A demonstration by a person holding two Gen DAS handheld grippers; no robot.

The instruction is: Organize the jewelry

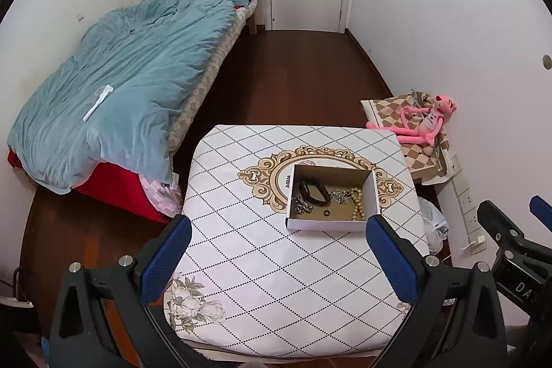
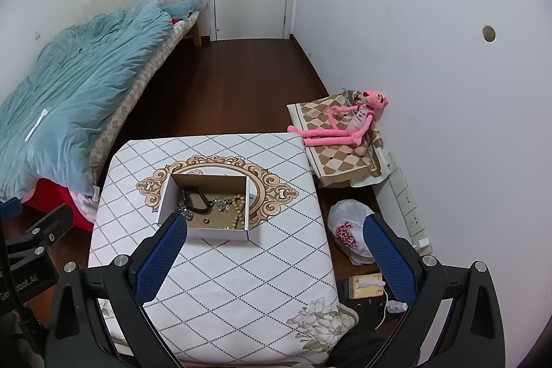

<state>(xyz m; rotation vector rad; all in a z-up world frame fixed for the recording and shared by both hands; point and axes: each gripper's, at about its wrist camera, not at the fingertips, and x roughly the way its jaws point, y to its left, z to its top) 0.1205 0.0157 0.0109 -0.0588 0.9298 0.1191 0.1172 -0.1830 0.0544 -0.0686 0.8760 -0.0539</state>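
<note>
Already gathered in a shallow cardboard box (image 1: 331, 223) on the table (image 1: 276, 281), a black bracelet (image 1: 314, 192), limp chains (image 1: 301, 205) and wooden beads (image 1: 357, 206) look light, best pinched mid-strand; both the left gripper (image 1: 276, 250) and right gripper (image 2: 272, 250) hover spread wide, holding nothing.

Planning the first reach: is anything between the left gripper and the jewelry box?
Nothing visible. Only bare tablecloth lies between the open left gripper and the open-topped cardboard box; its low front wall faces the jaws.
</note>
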